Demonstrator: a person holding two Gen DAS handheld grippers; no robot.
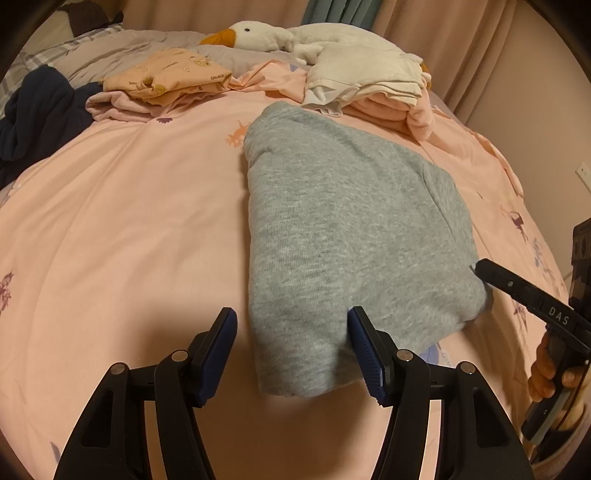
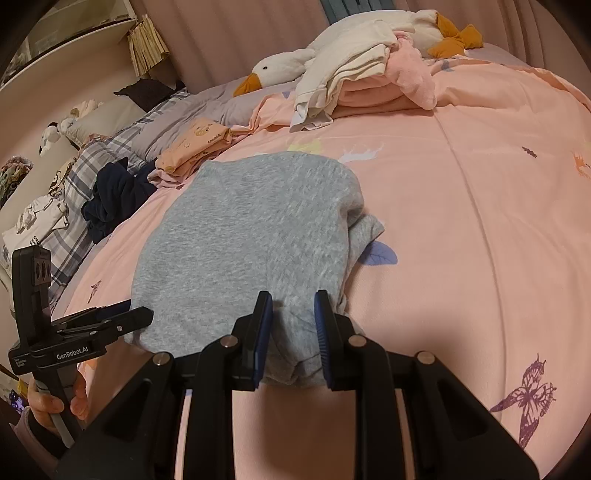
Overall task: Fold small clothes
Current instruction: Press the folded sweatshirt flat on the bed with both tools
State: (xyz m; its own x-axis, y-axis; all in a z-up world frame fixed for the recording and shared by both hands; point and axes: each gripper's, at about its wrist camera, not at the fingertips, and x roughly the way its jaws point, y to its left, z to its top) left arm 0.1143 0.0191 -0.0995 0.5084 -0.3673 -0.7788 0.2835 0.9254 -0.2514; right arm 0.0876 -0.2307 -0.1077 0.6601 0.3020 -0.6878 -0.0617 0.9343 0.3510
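Grey knitwear, a folded sweater (image 1: 343, 236), is lying in the middle of the pink duvet (image 1: 122, 221) in the left wrist view, with the left gripper (image 1: 291, 332) hovering at its near edge, jaws standing wide apart and holding nothing; the right-hand pad is touching the cloth's near edge while the other is sitting over bare duvet. Beyond it, a peach folded garment (image 1: 170, 74), a navy garment (image 1: 40, 110), a cream and pink pile of clothes (image 1: 365, 77) and a plush goose (image 1: 266, 35) are resting toward the head of the bed. At the right edge the right gripper (image 1: 484, 271) is reaching in against the sweater's corner. In the right wrist view, the right gripper (image 2: 291, 317) is sitting with its jaws partly apart, a bunched fold of the sweater (image 2: 243, 236) lying between the blue pads; whether they are pinching it I cannot tell. The left gripper (image 2: 136, 314) is showing at the sweater's left edge.
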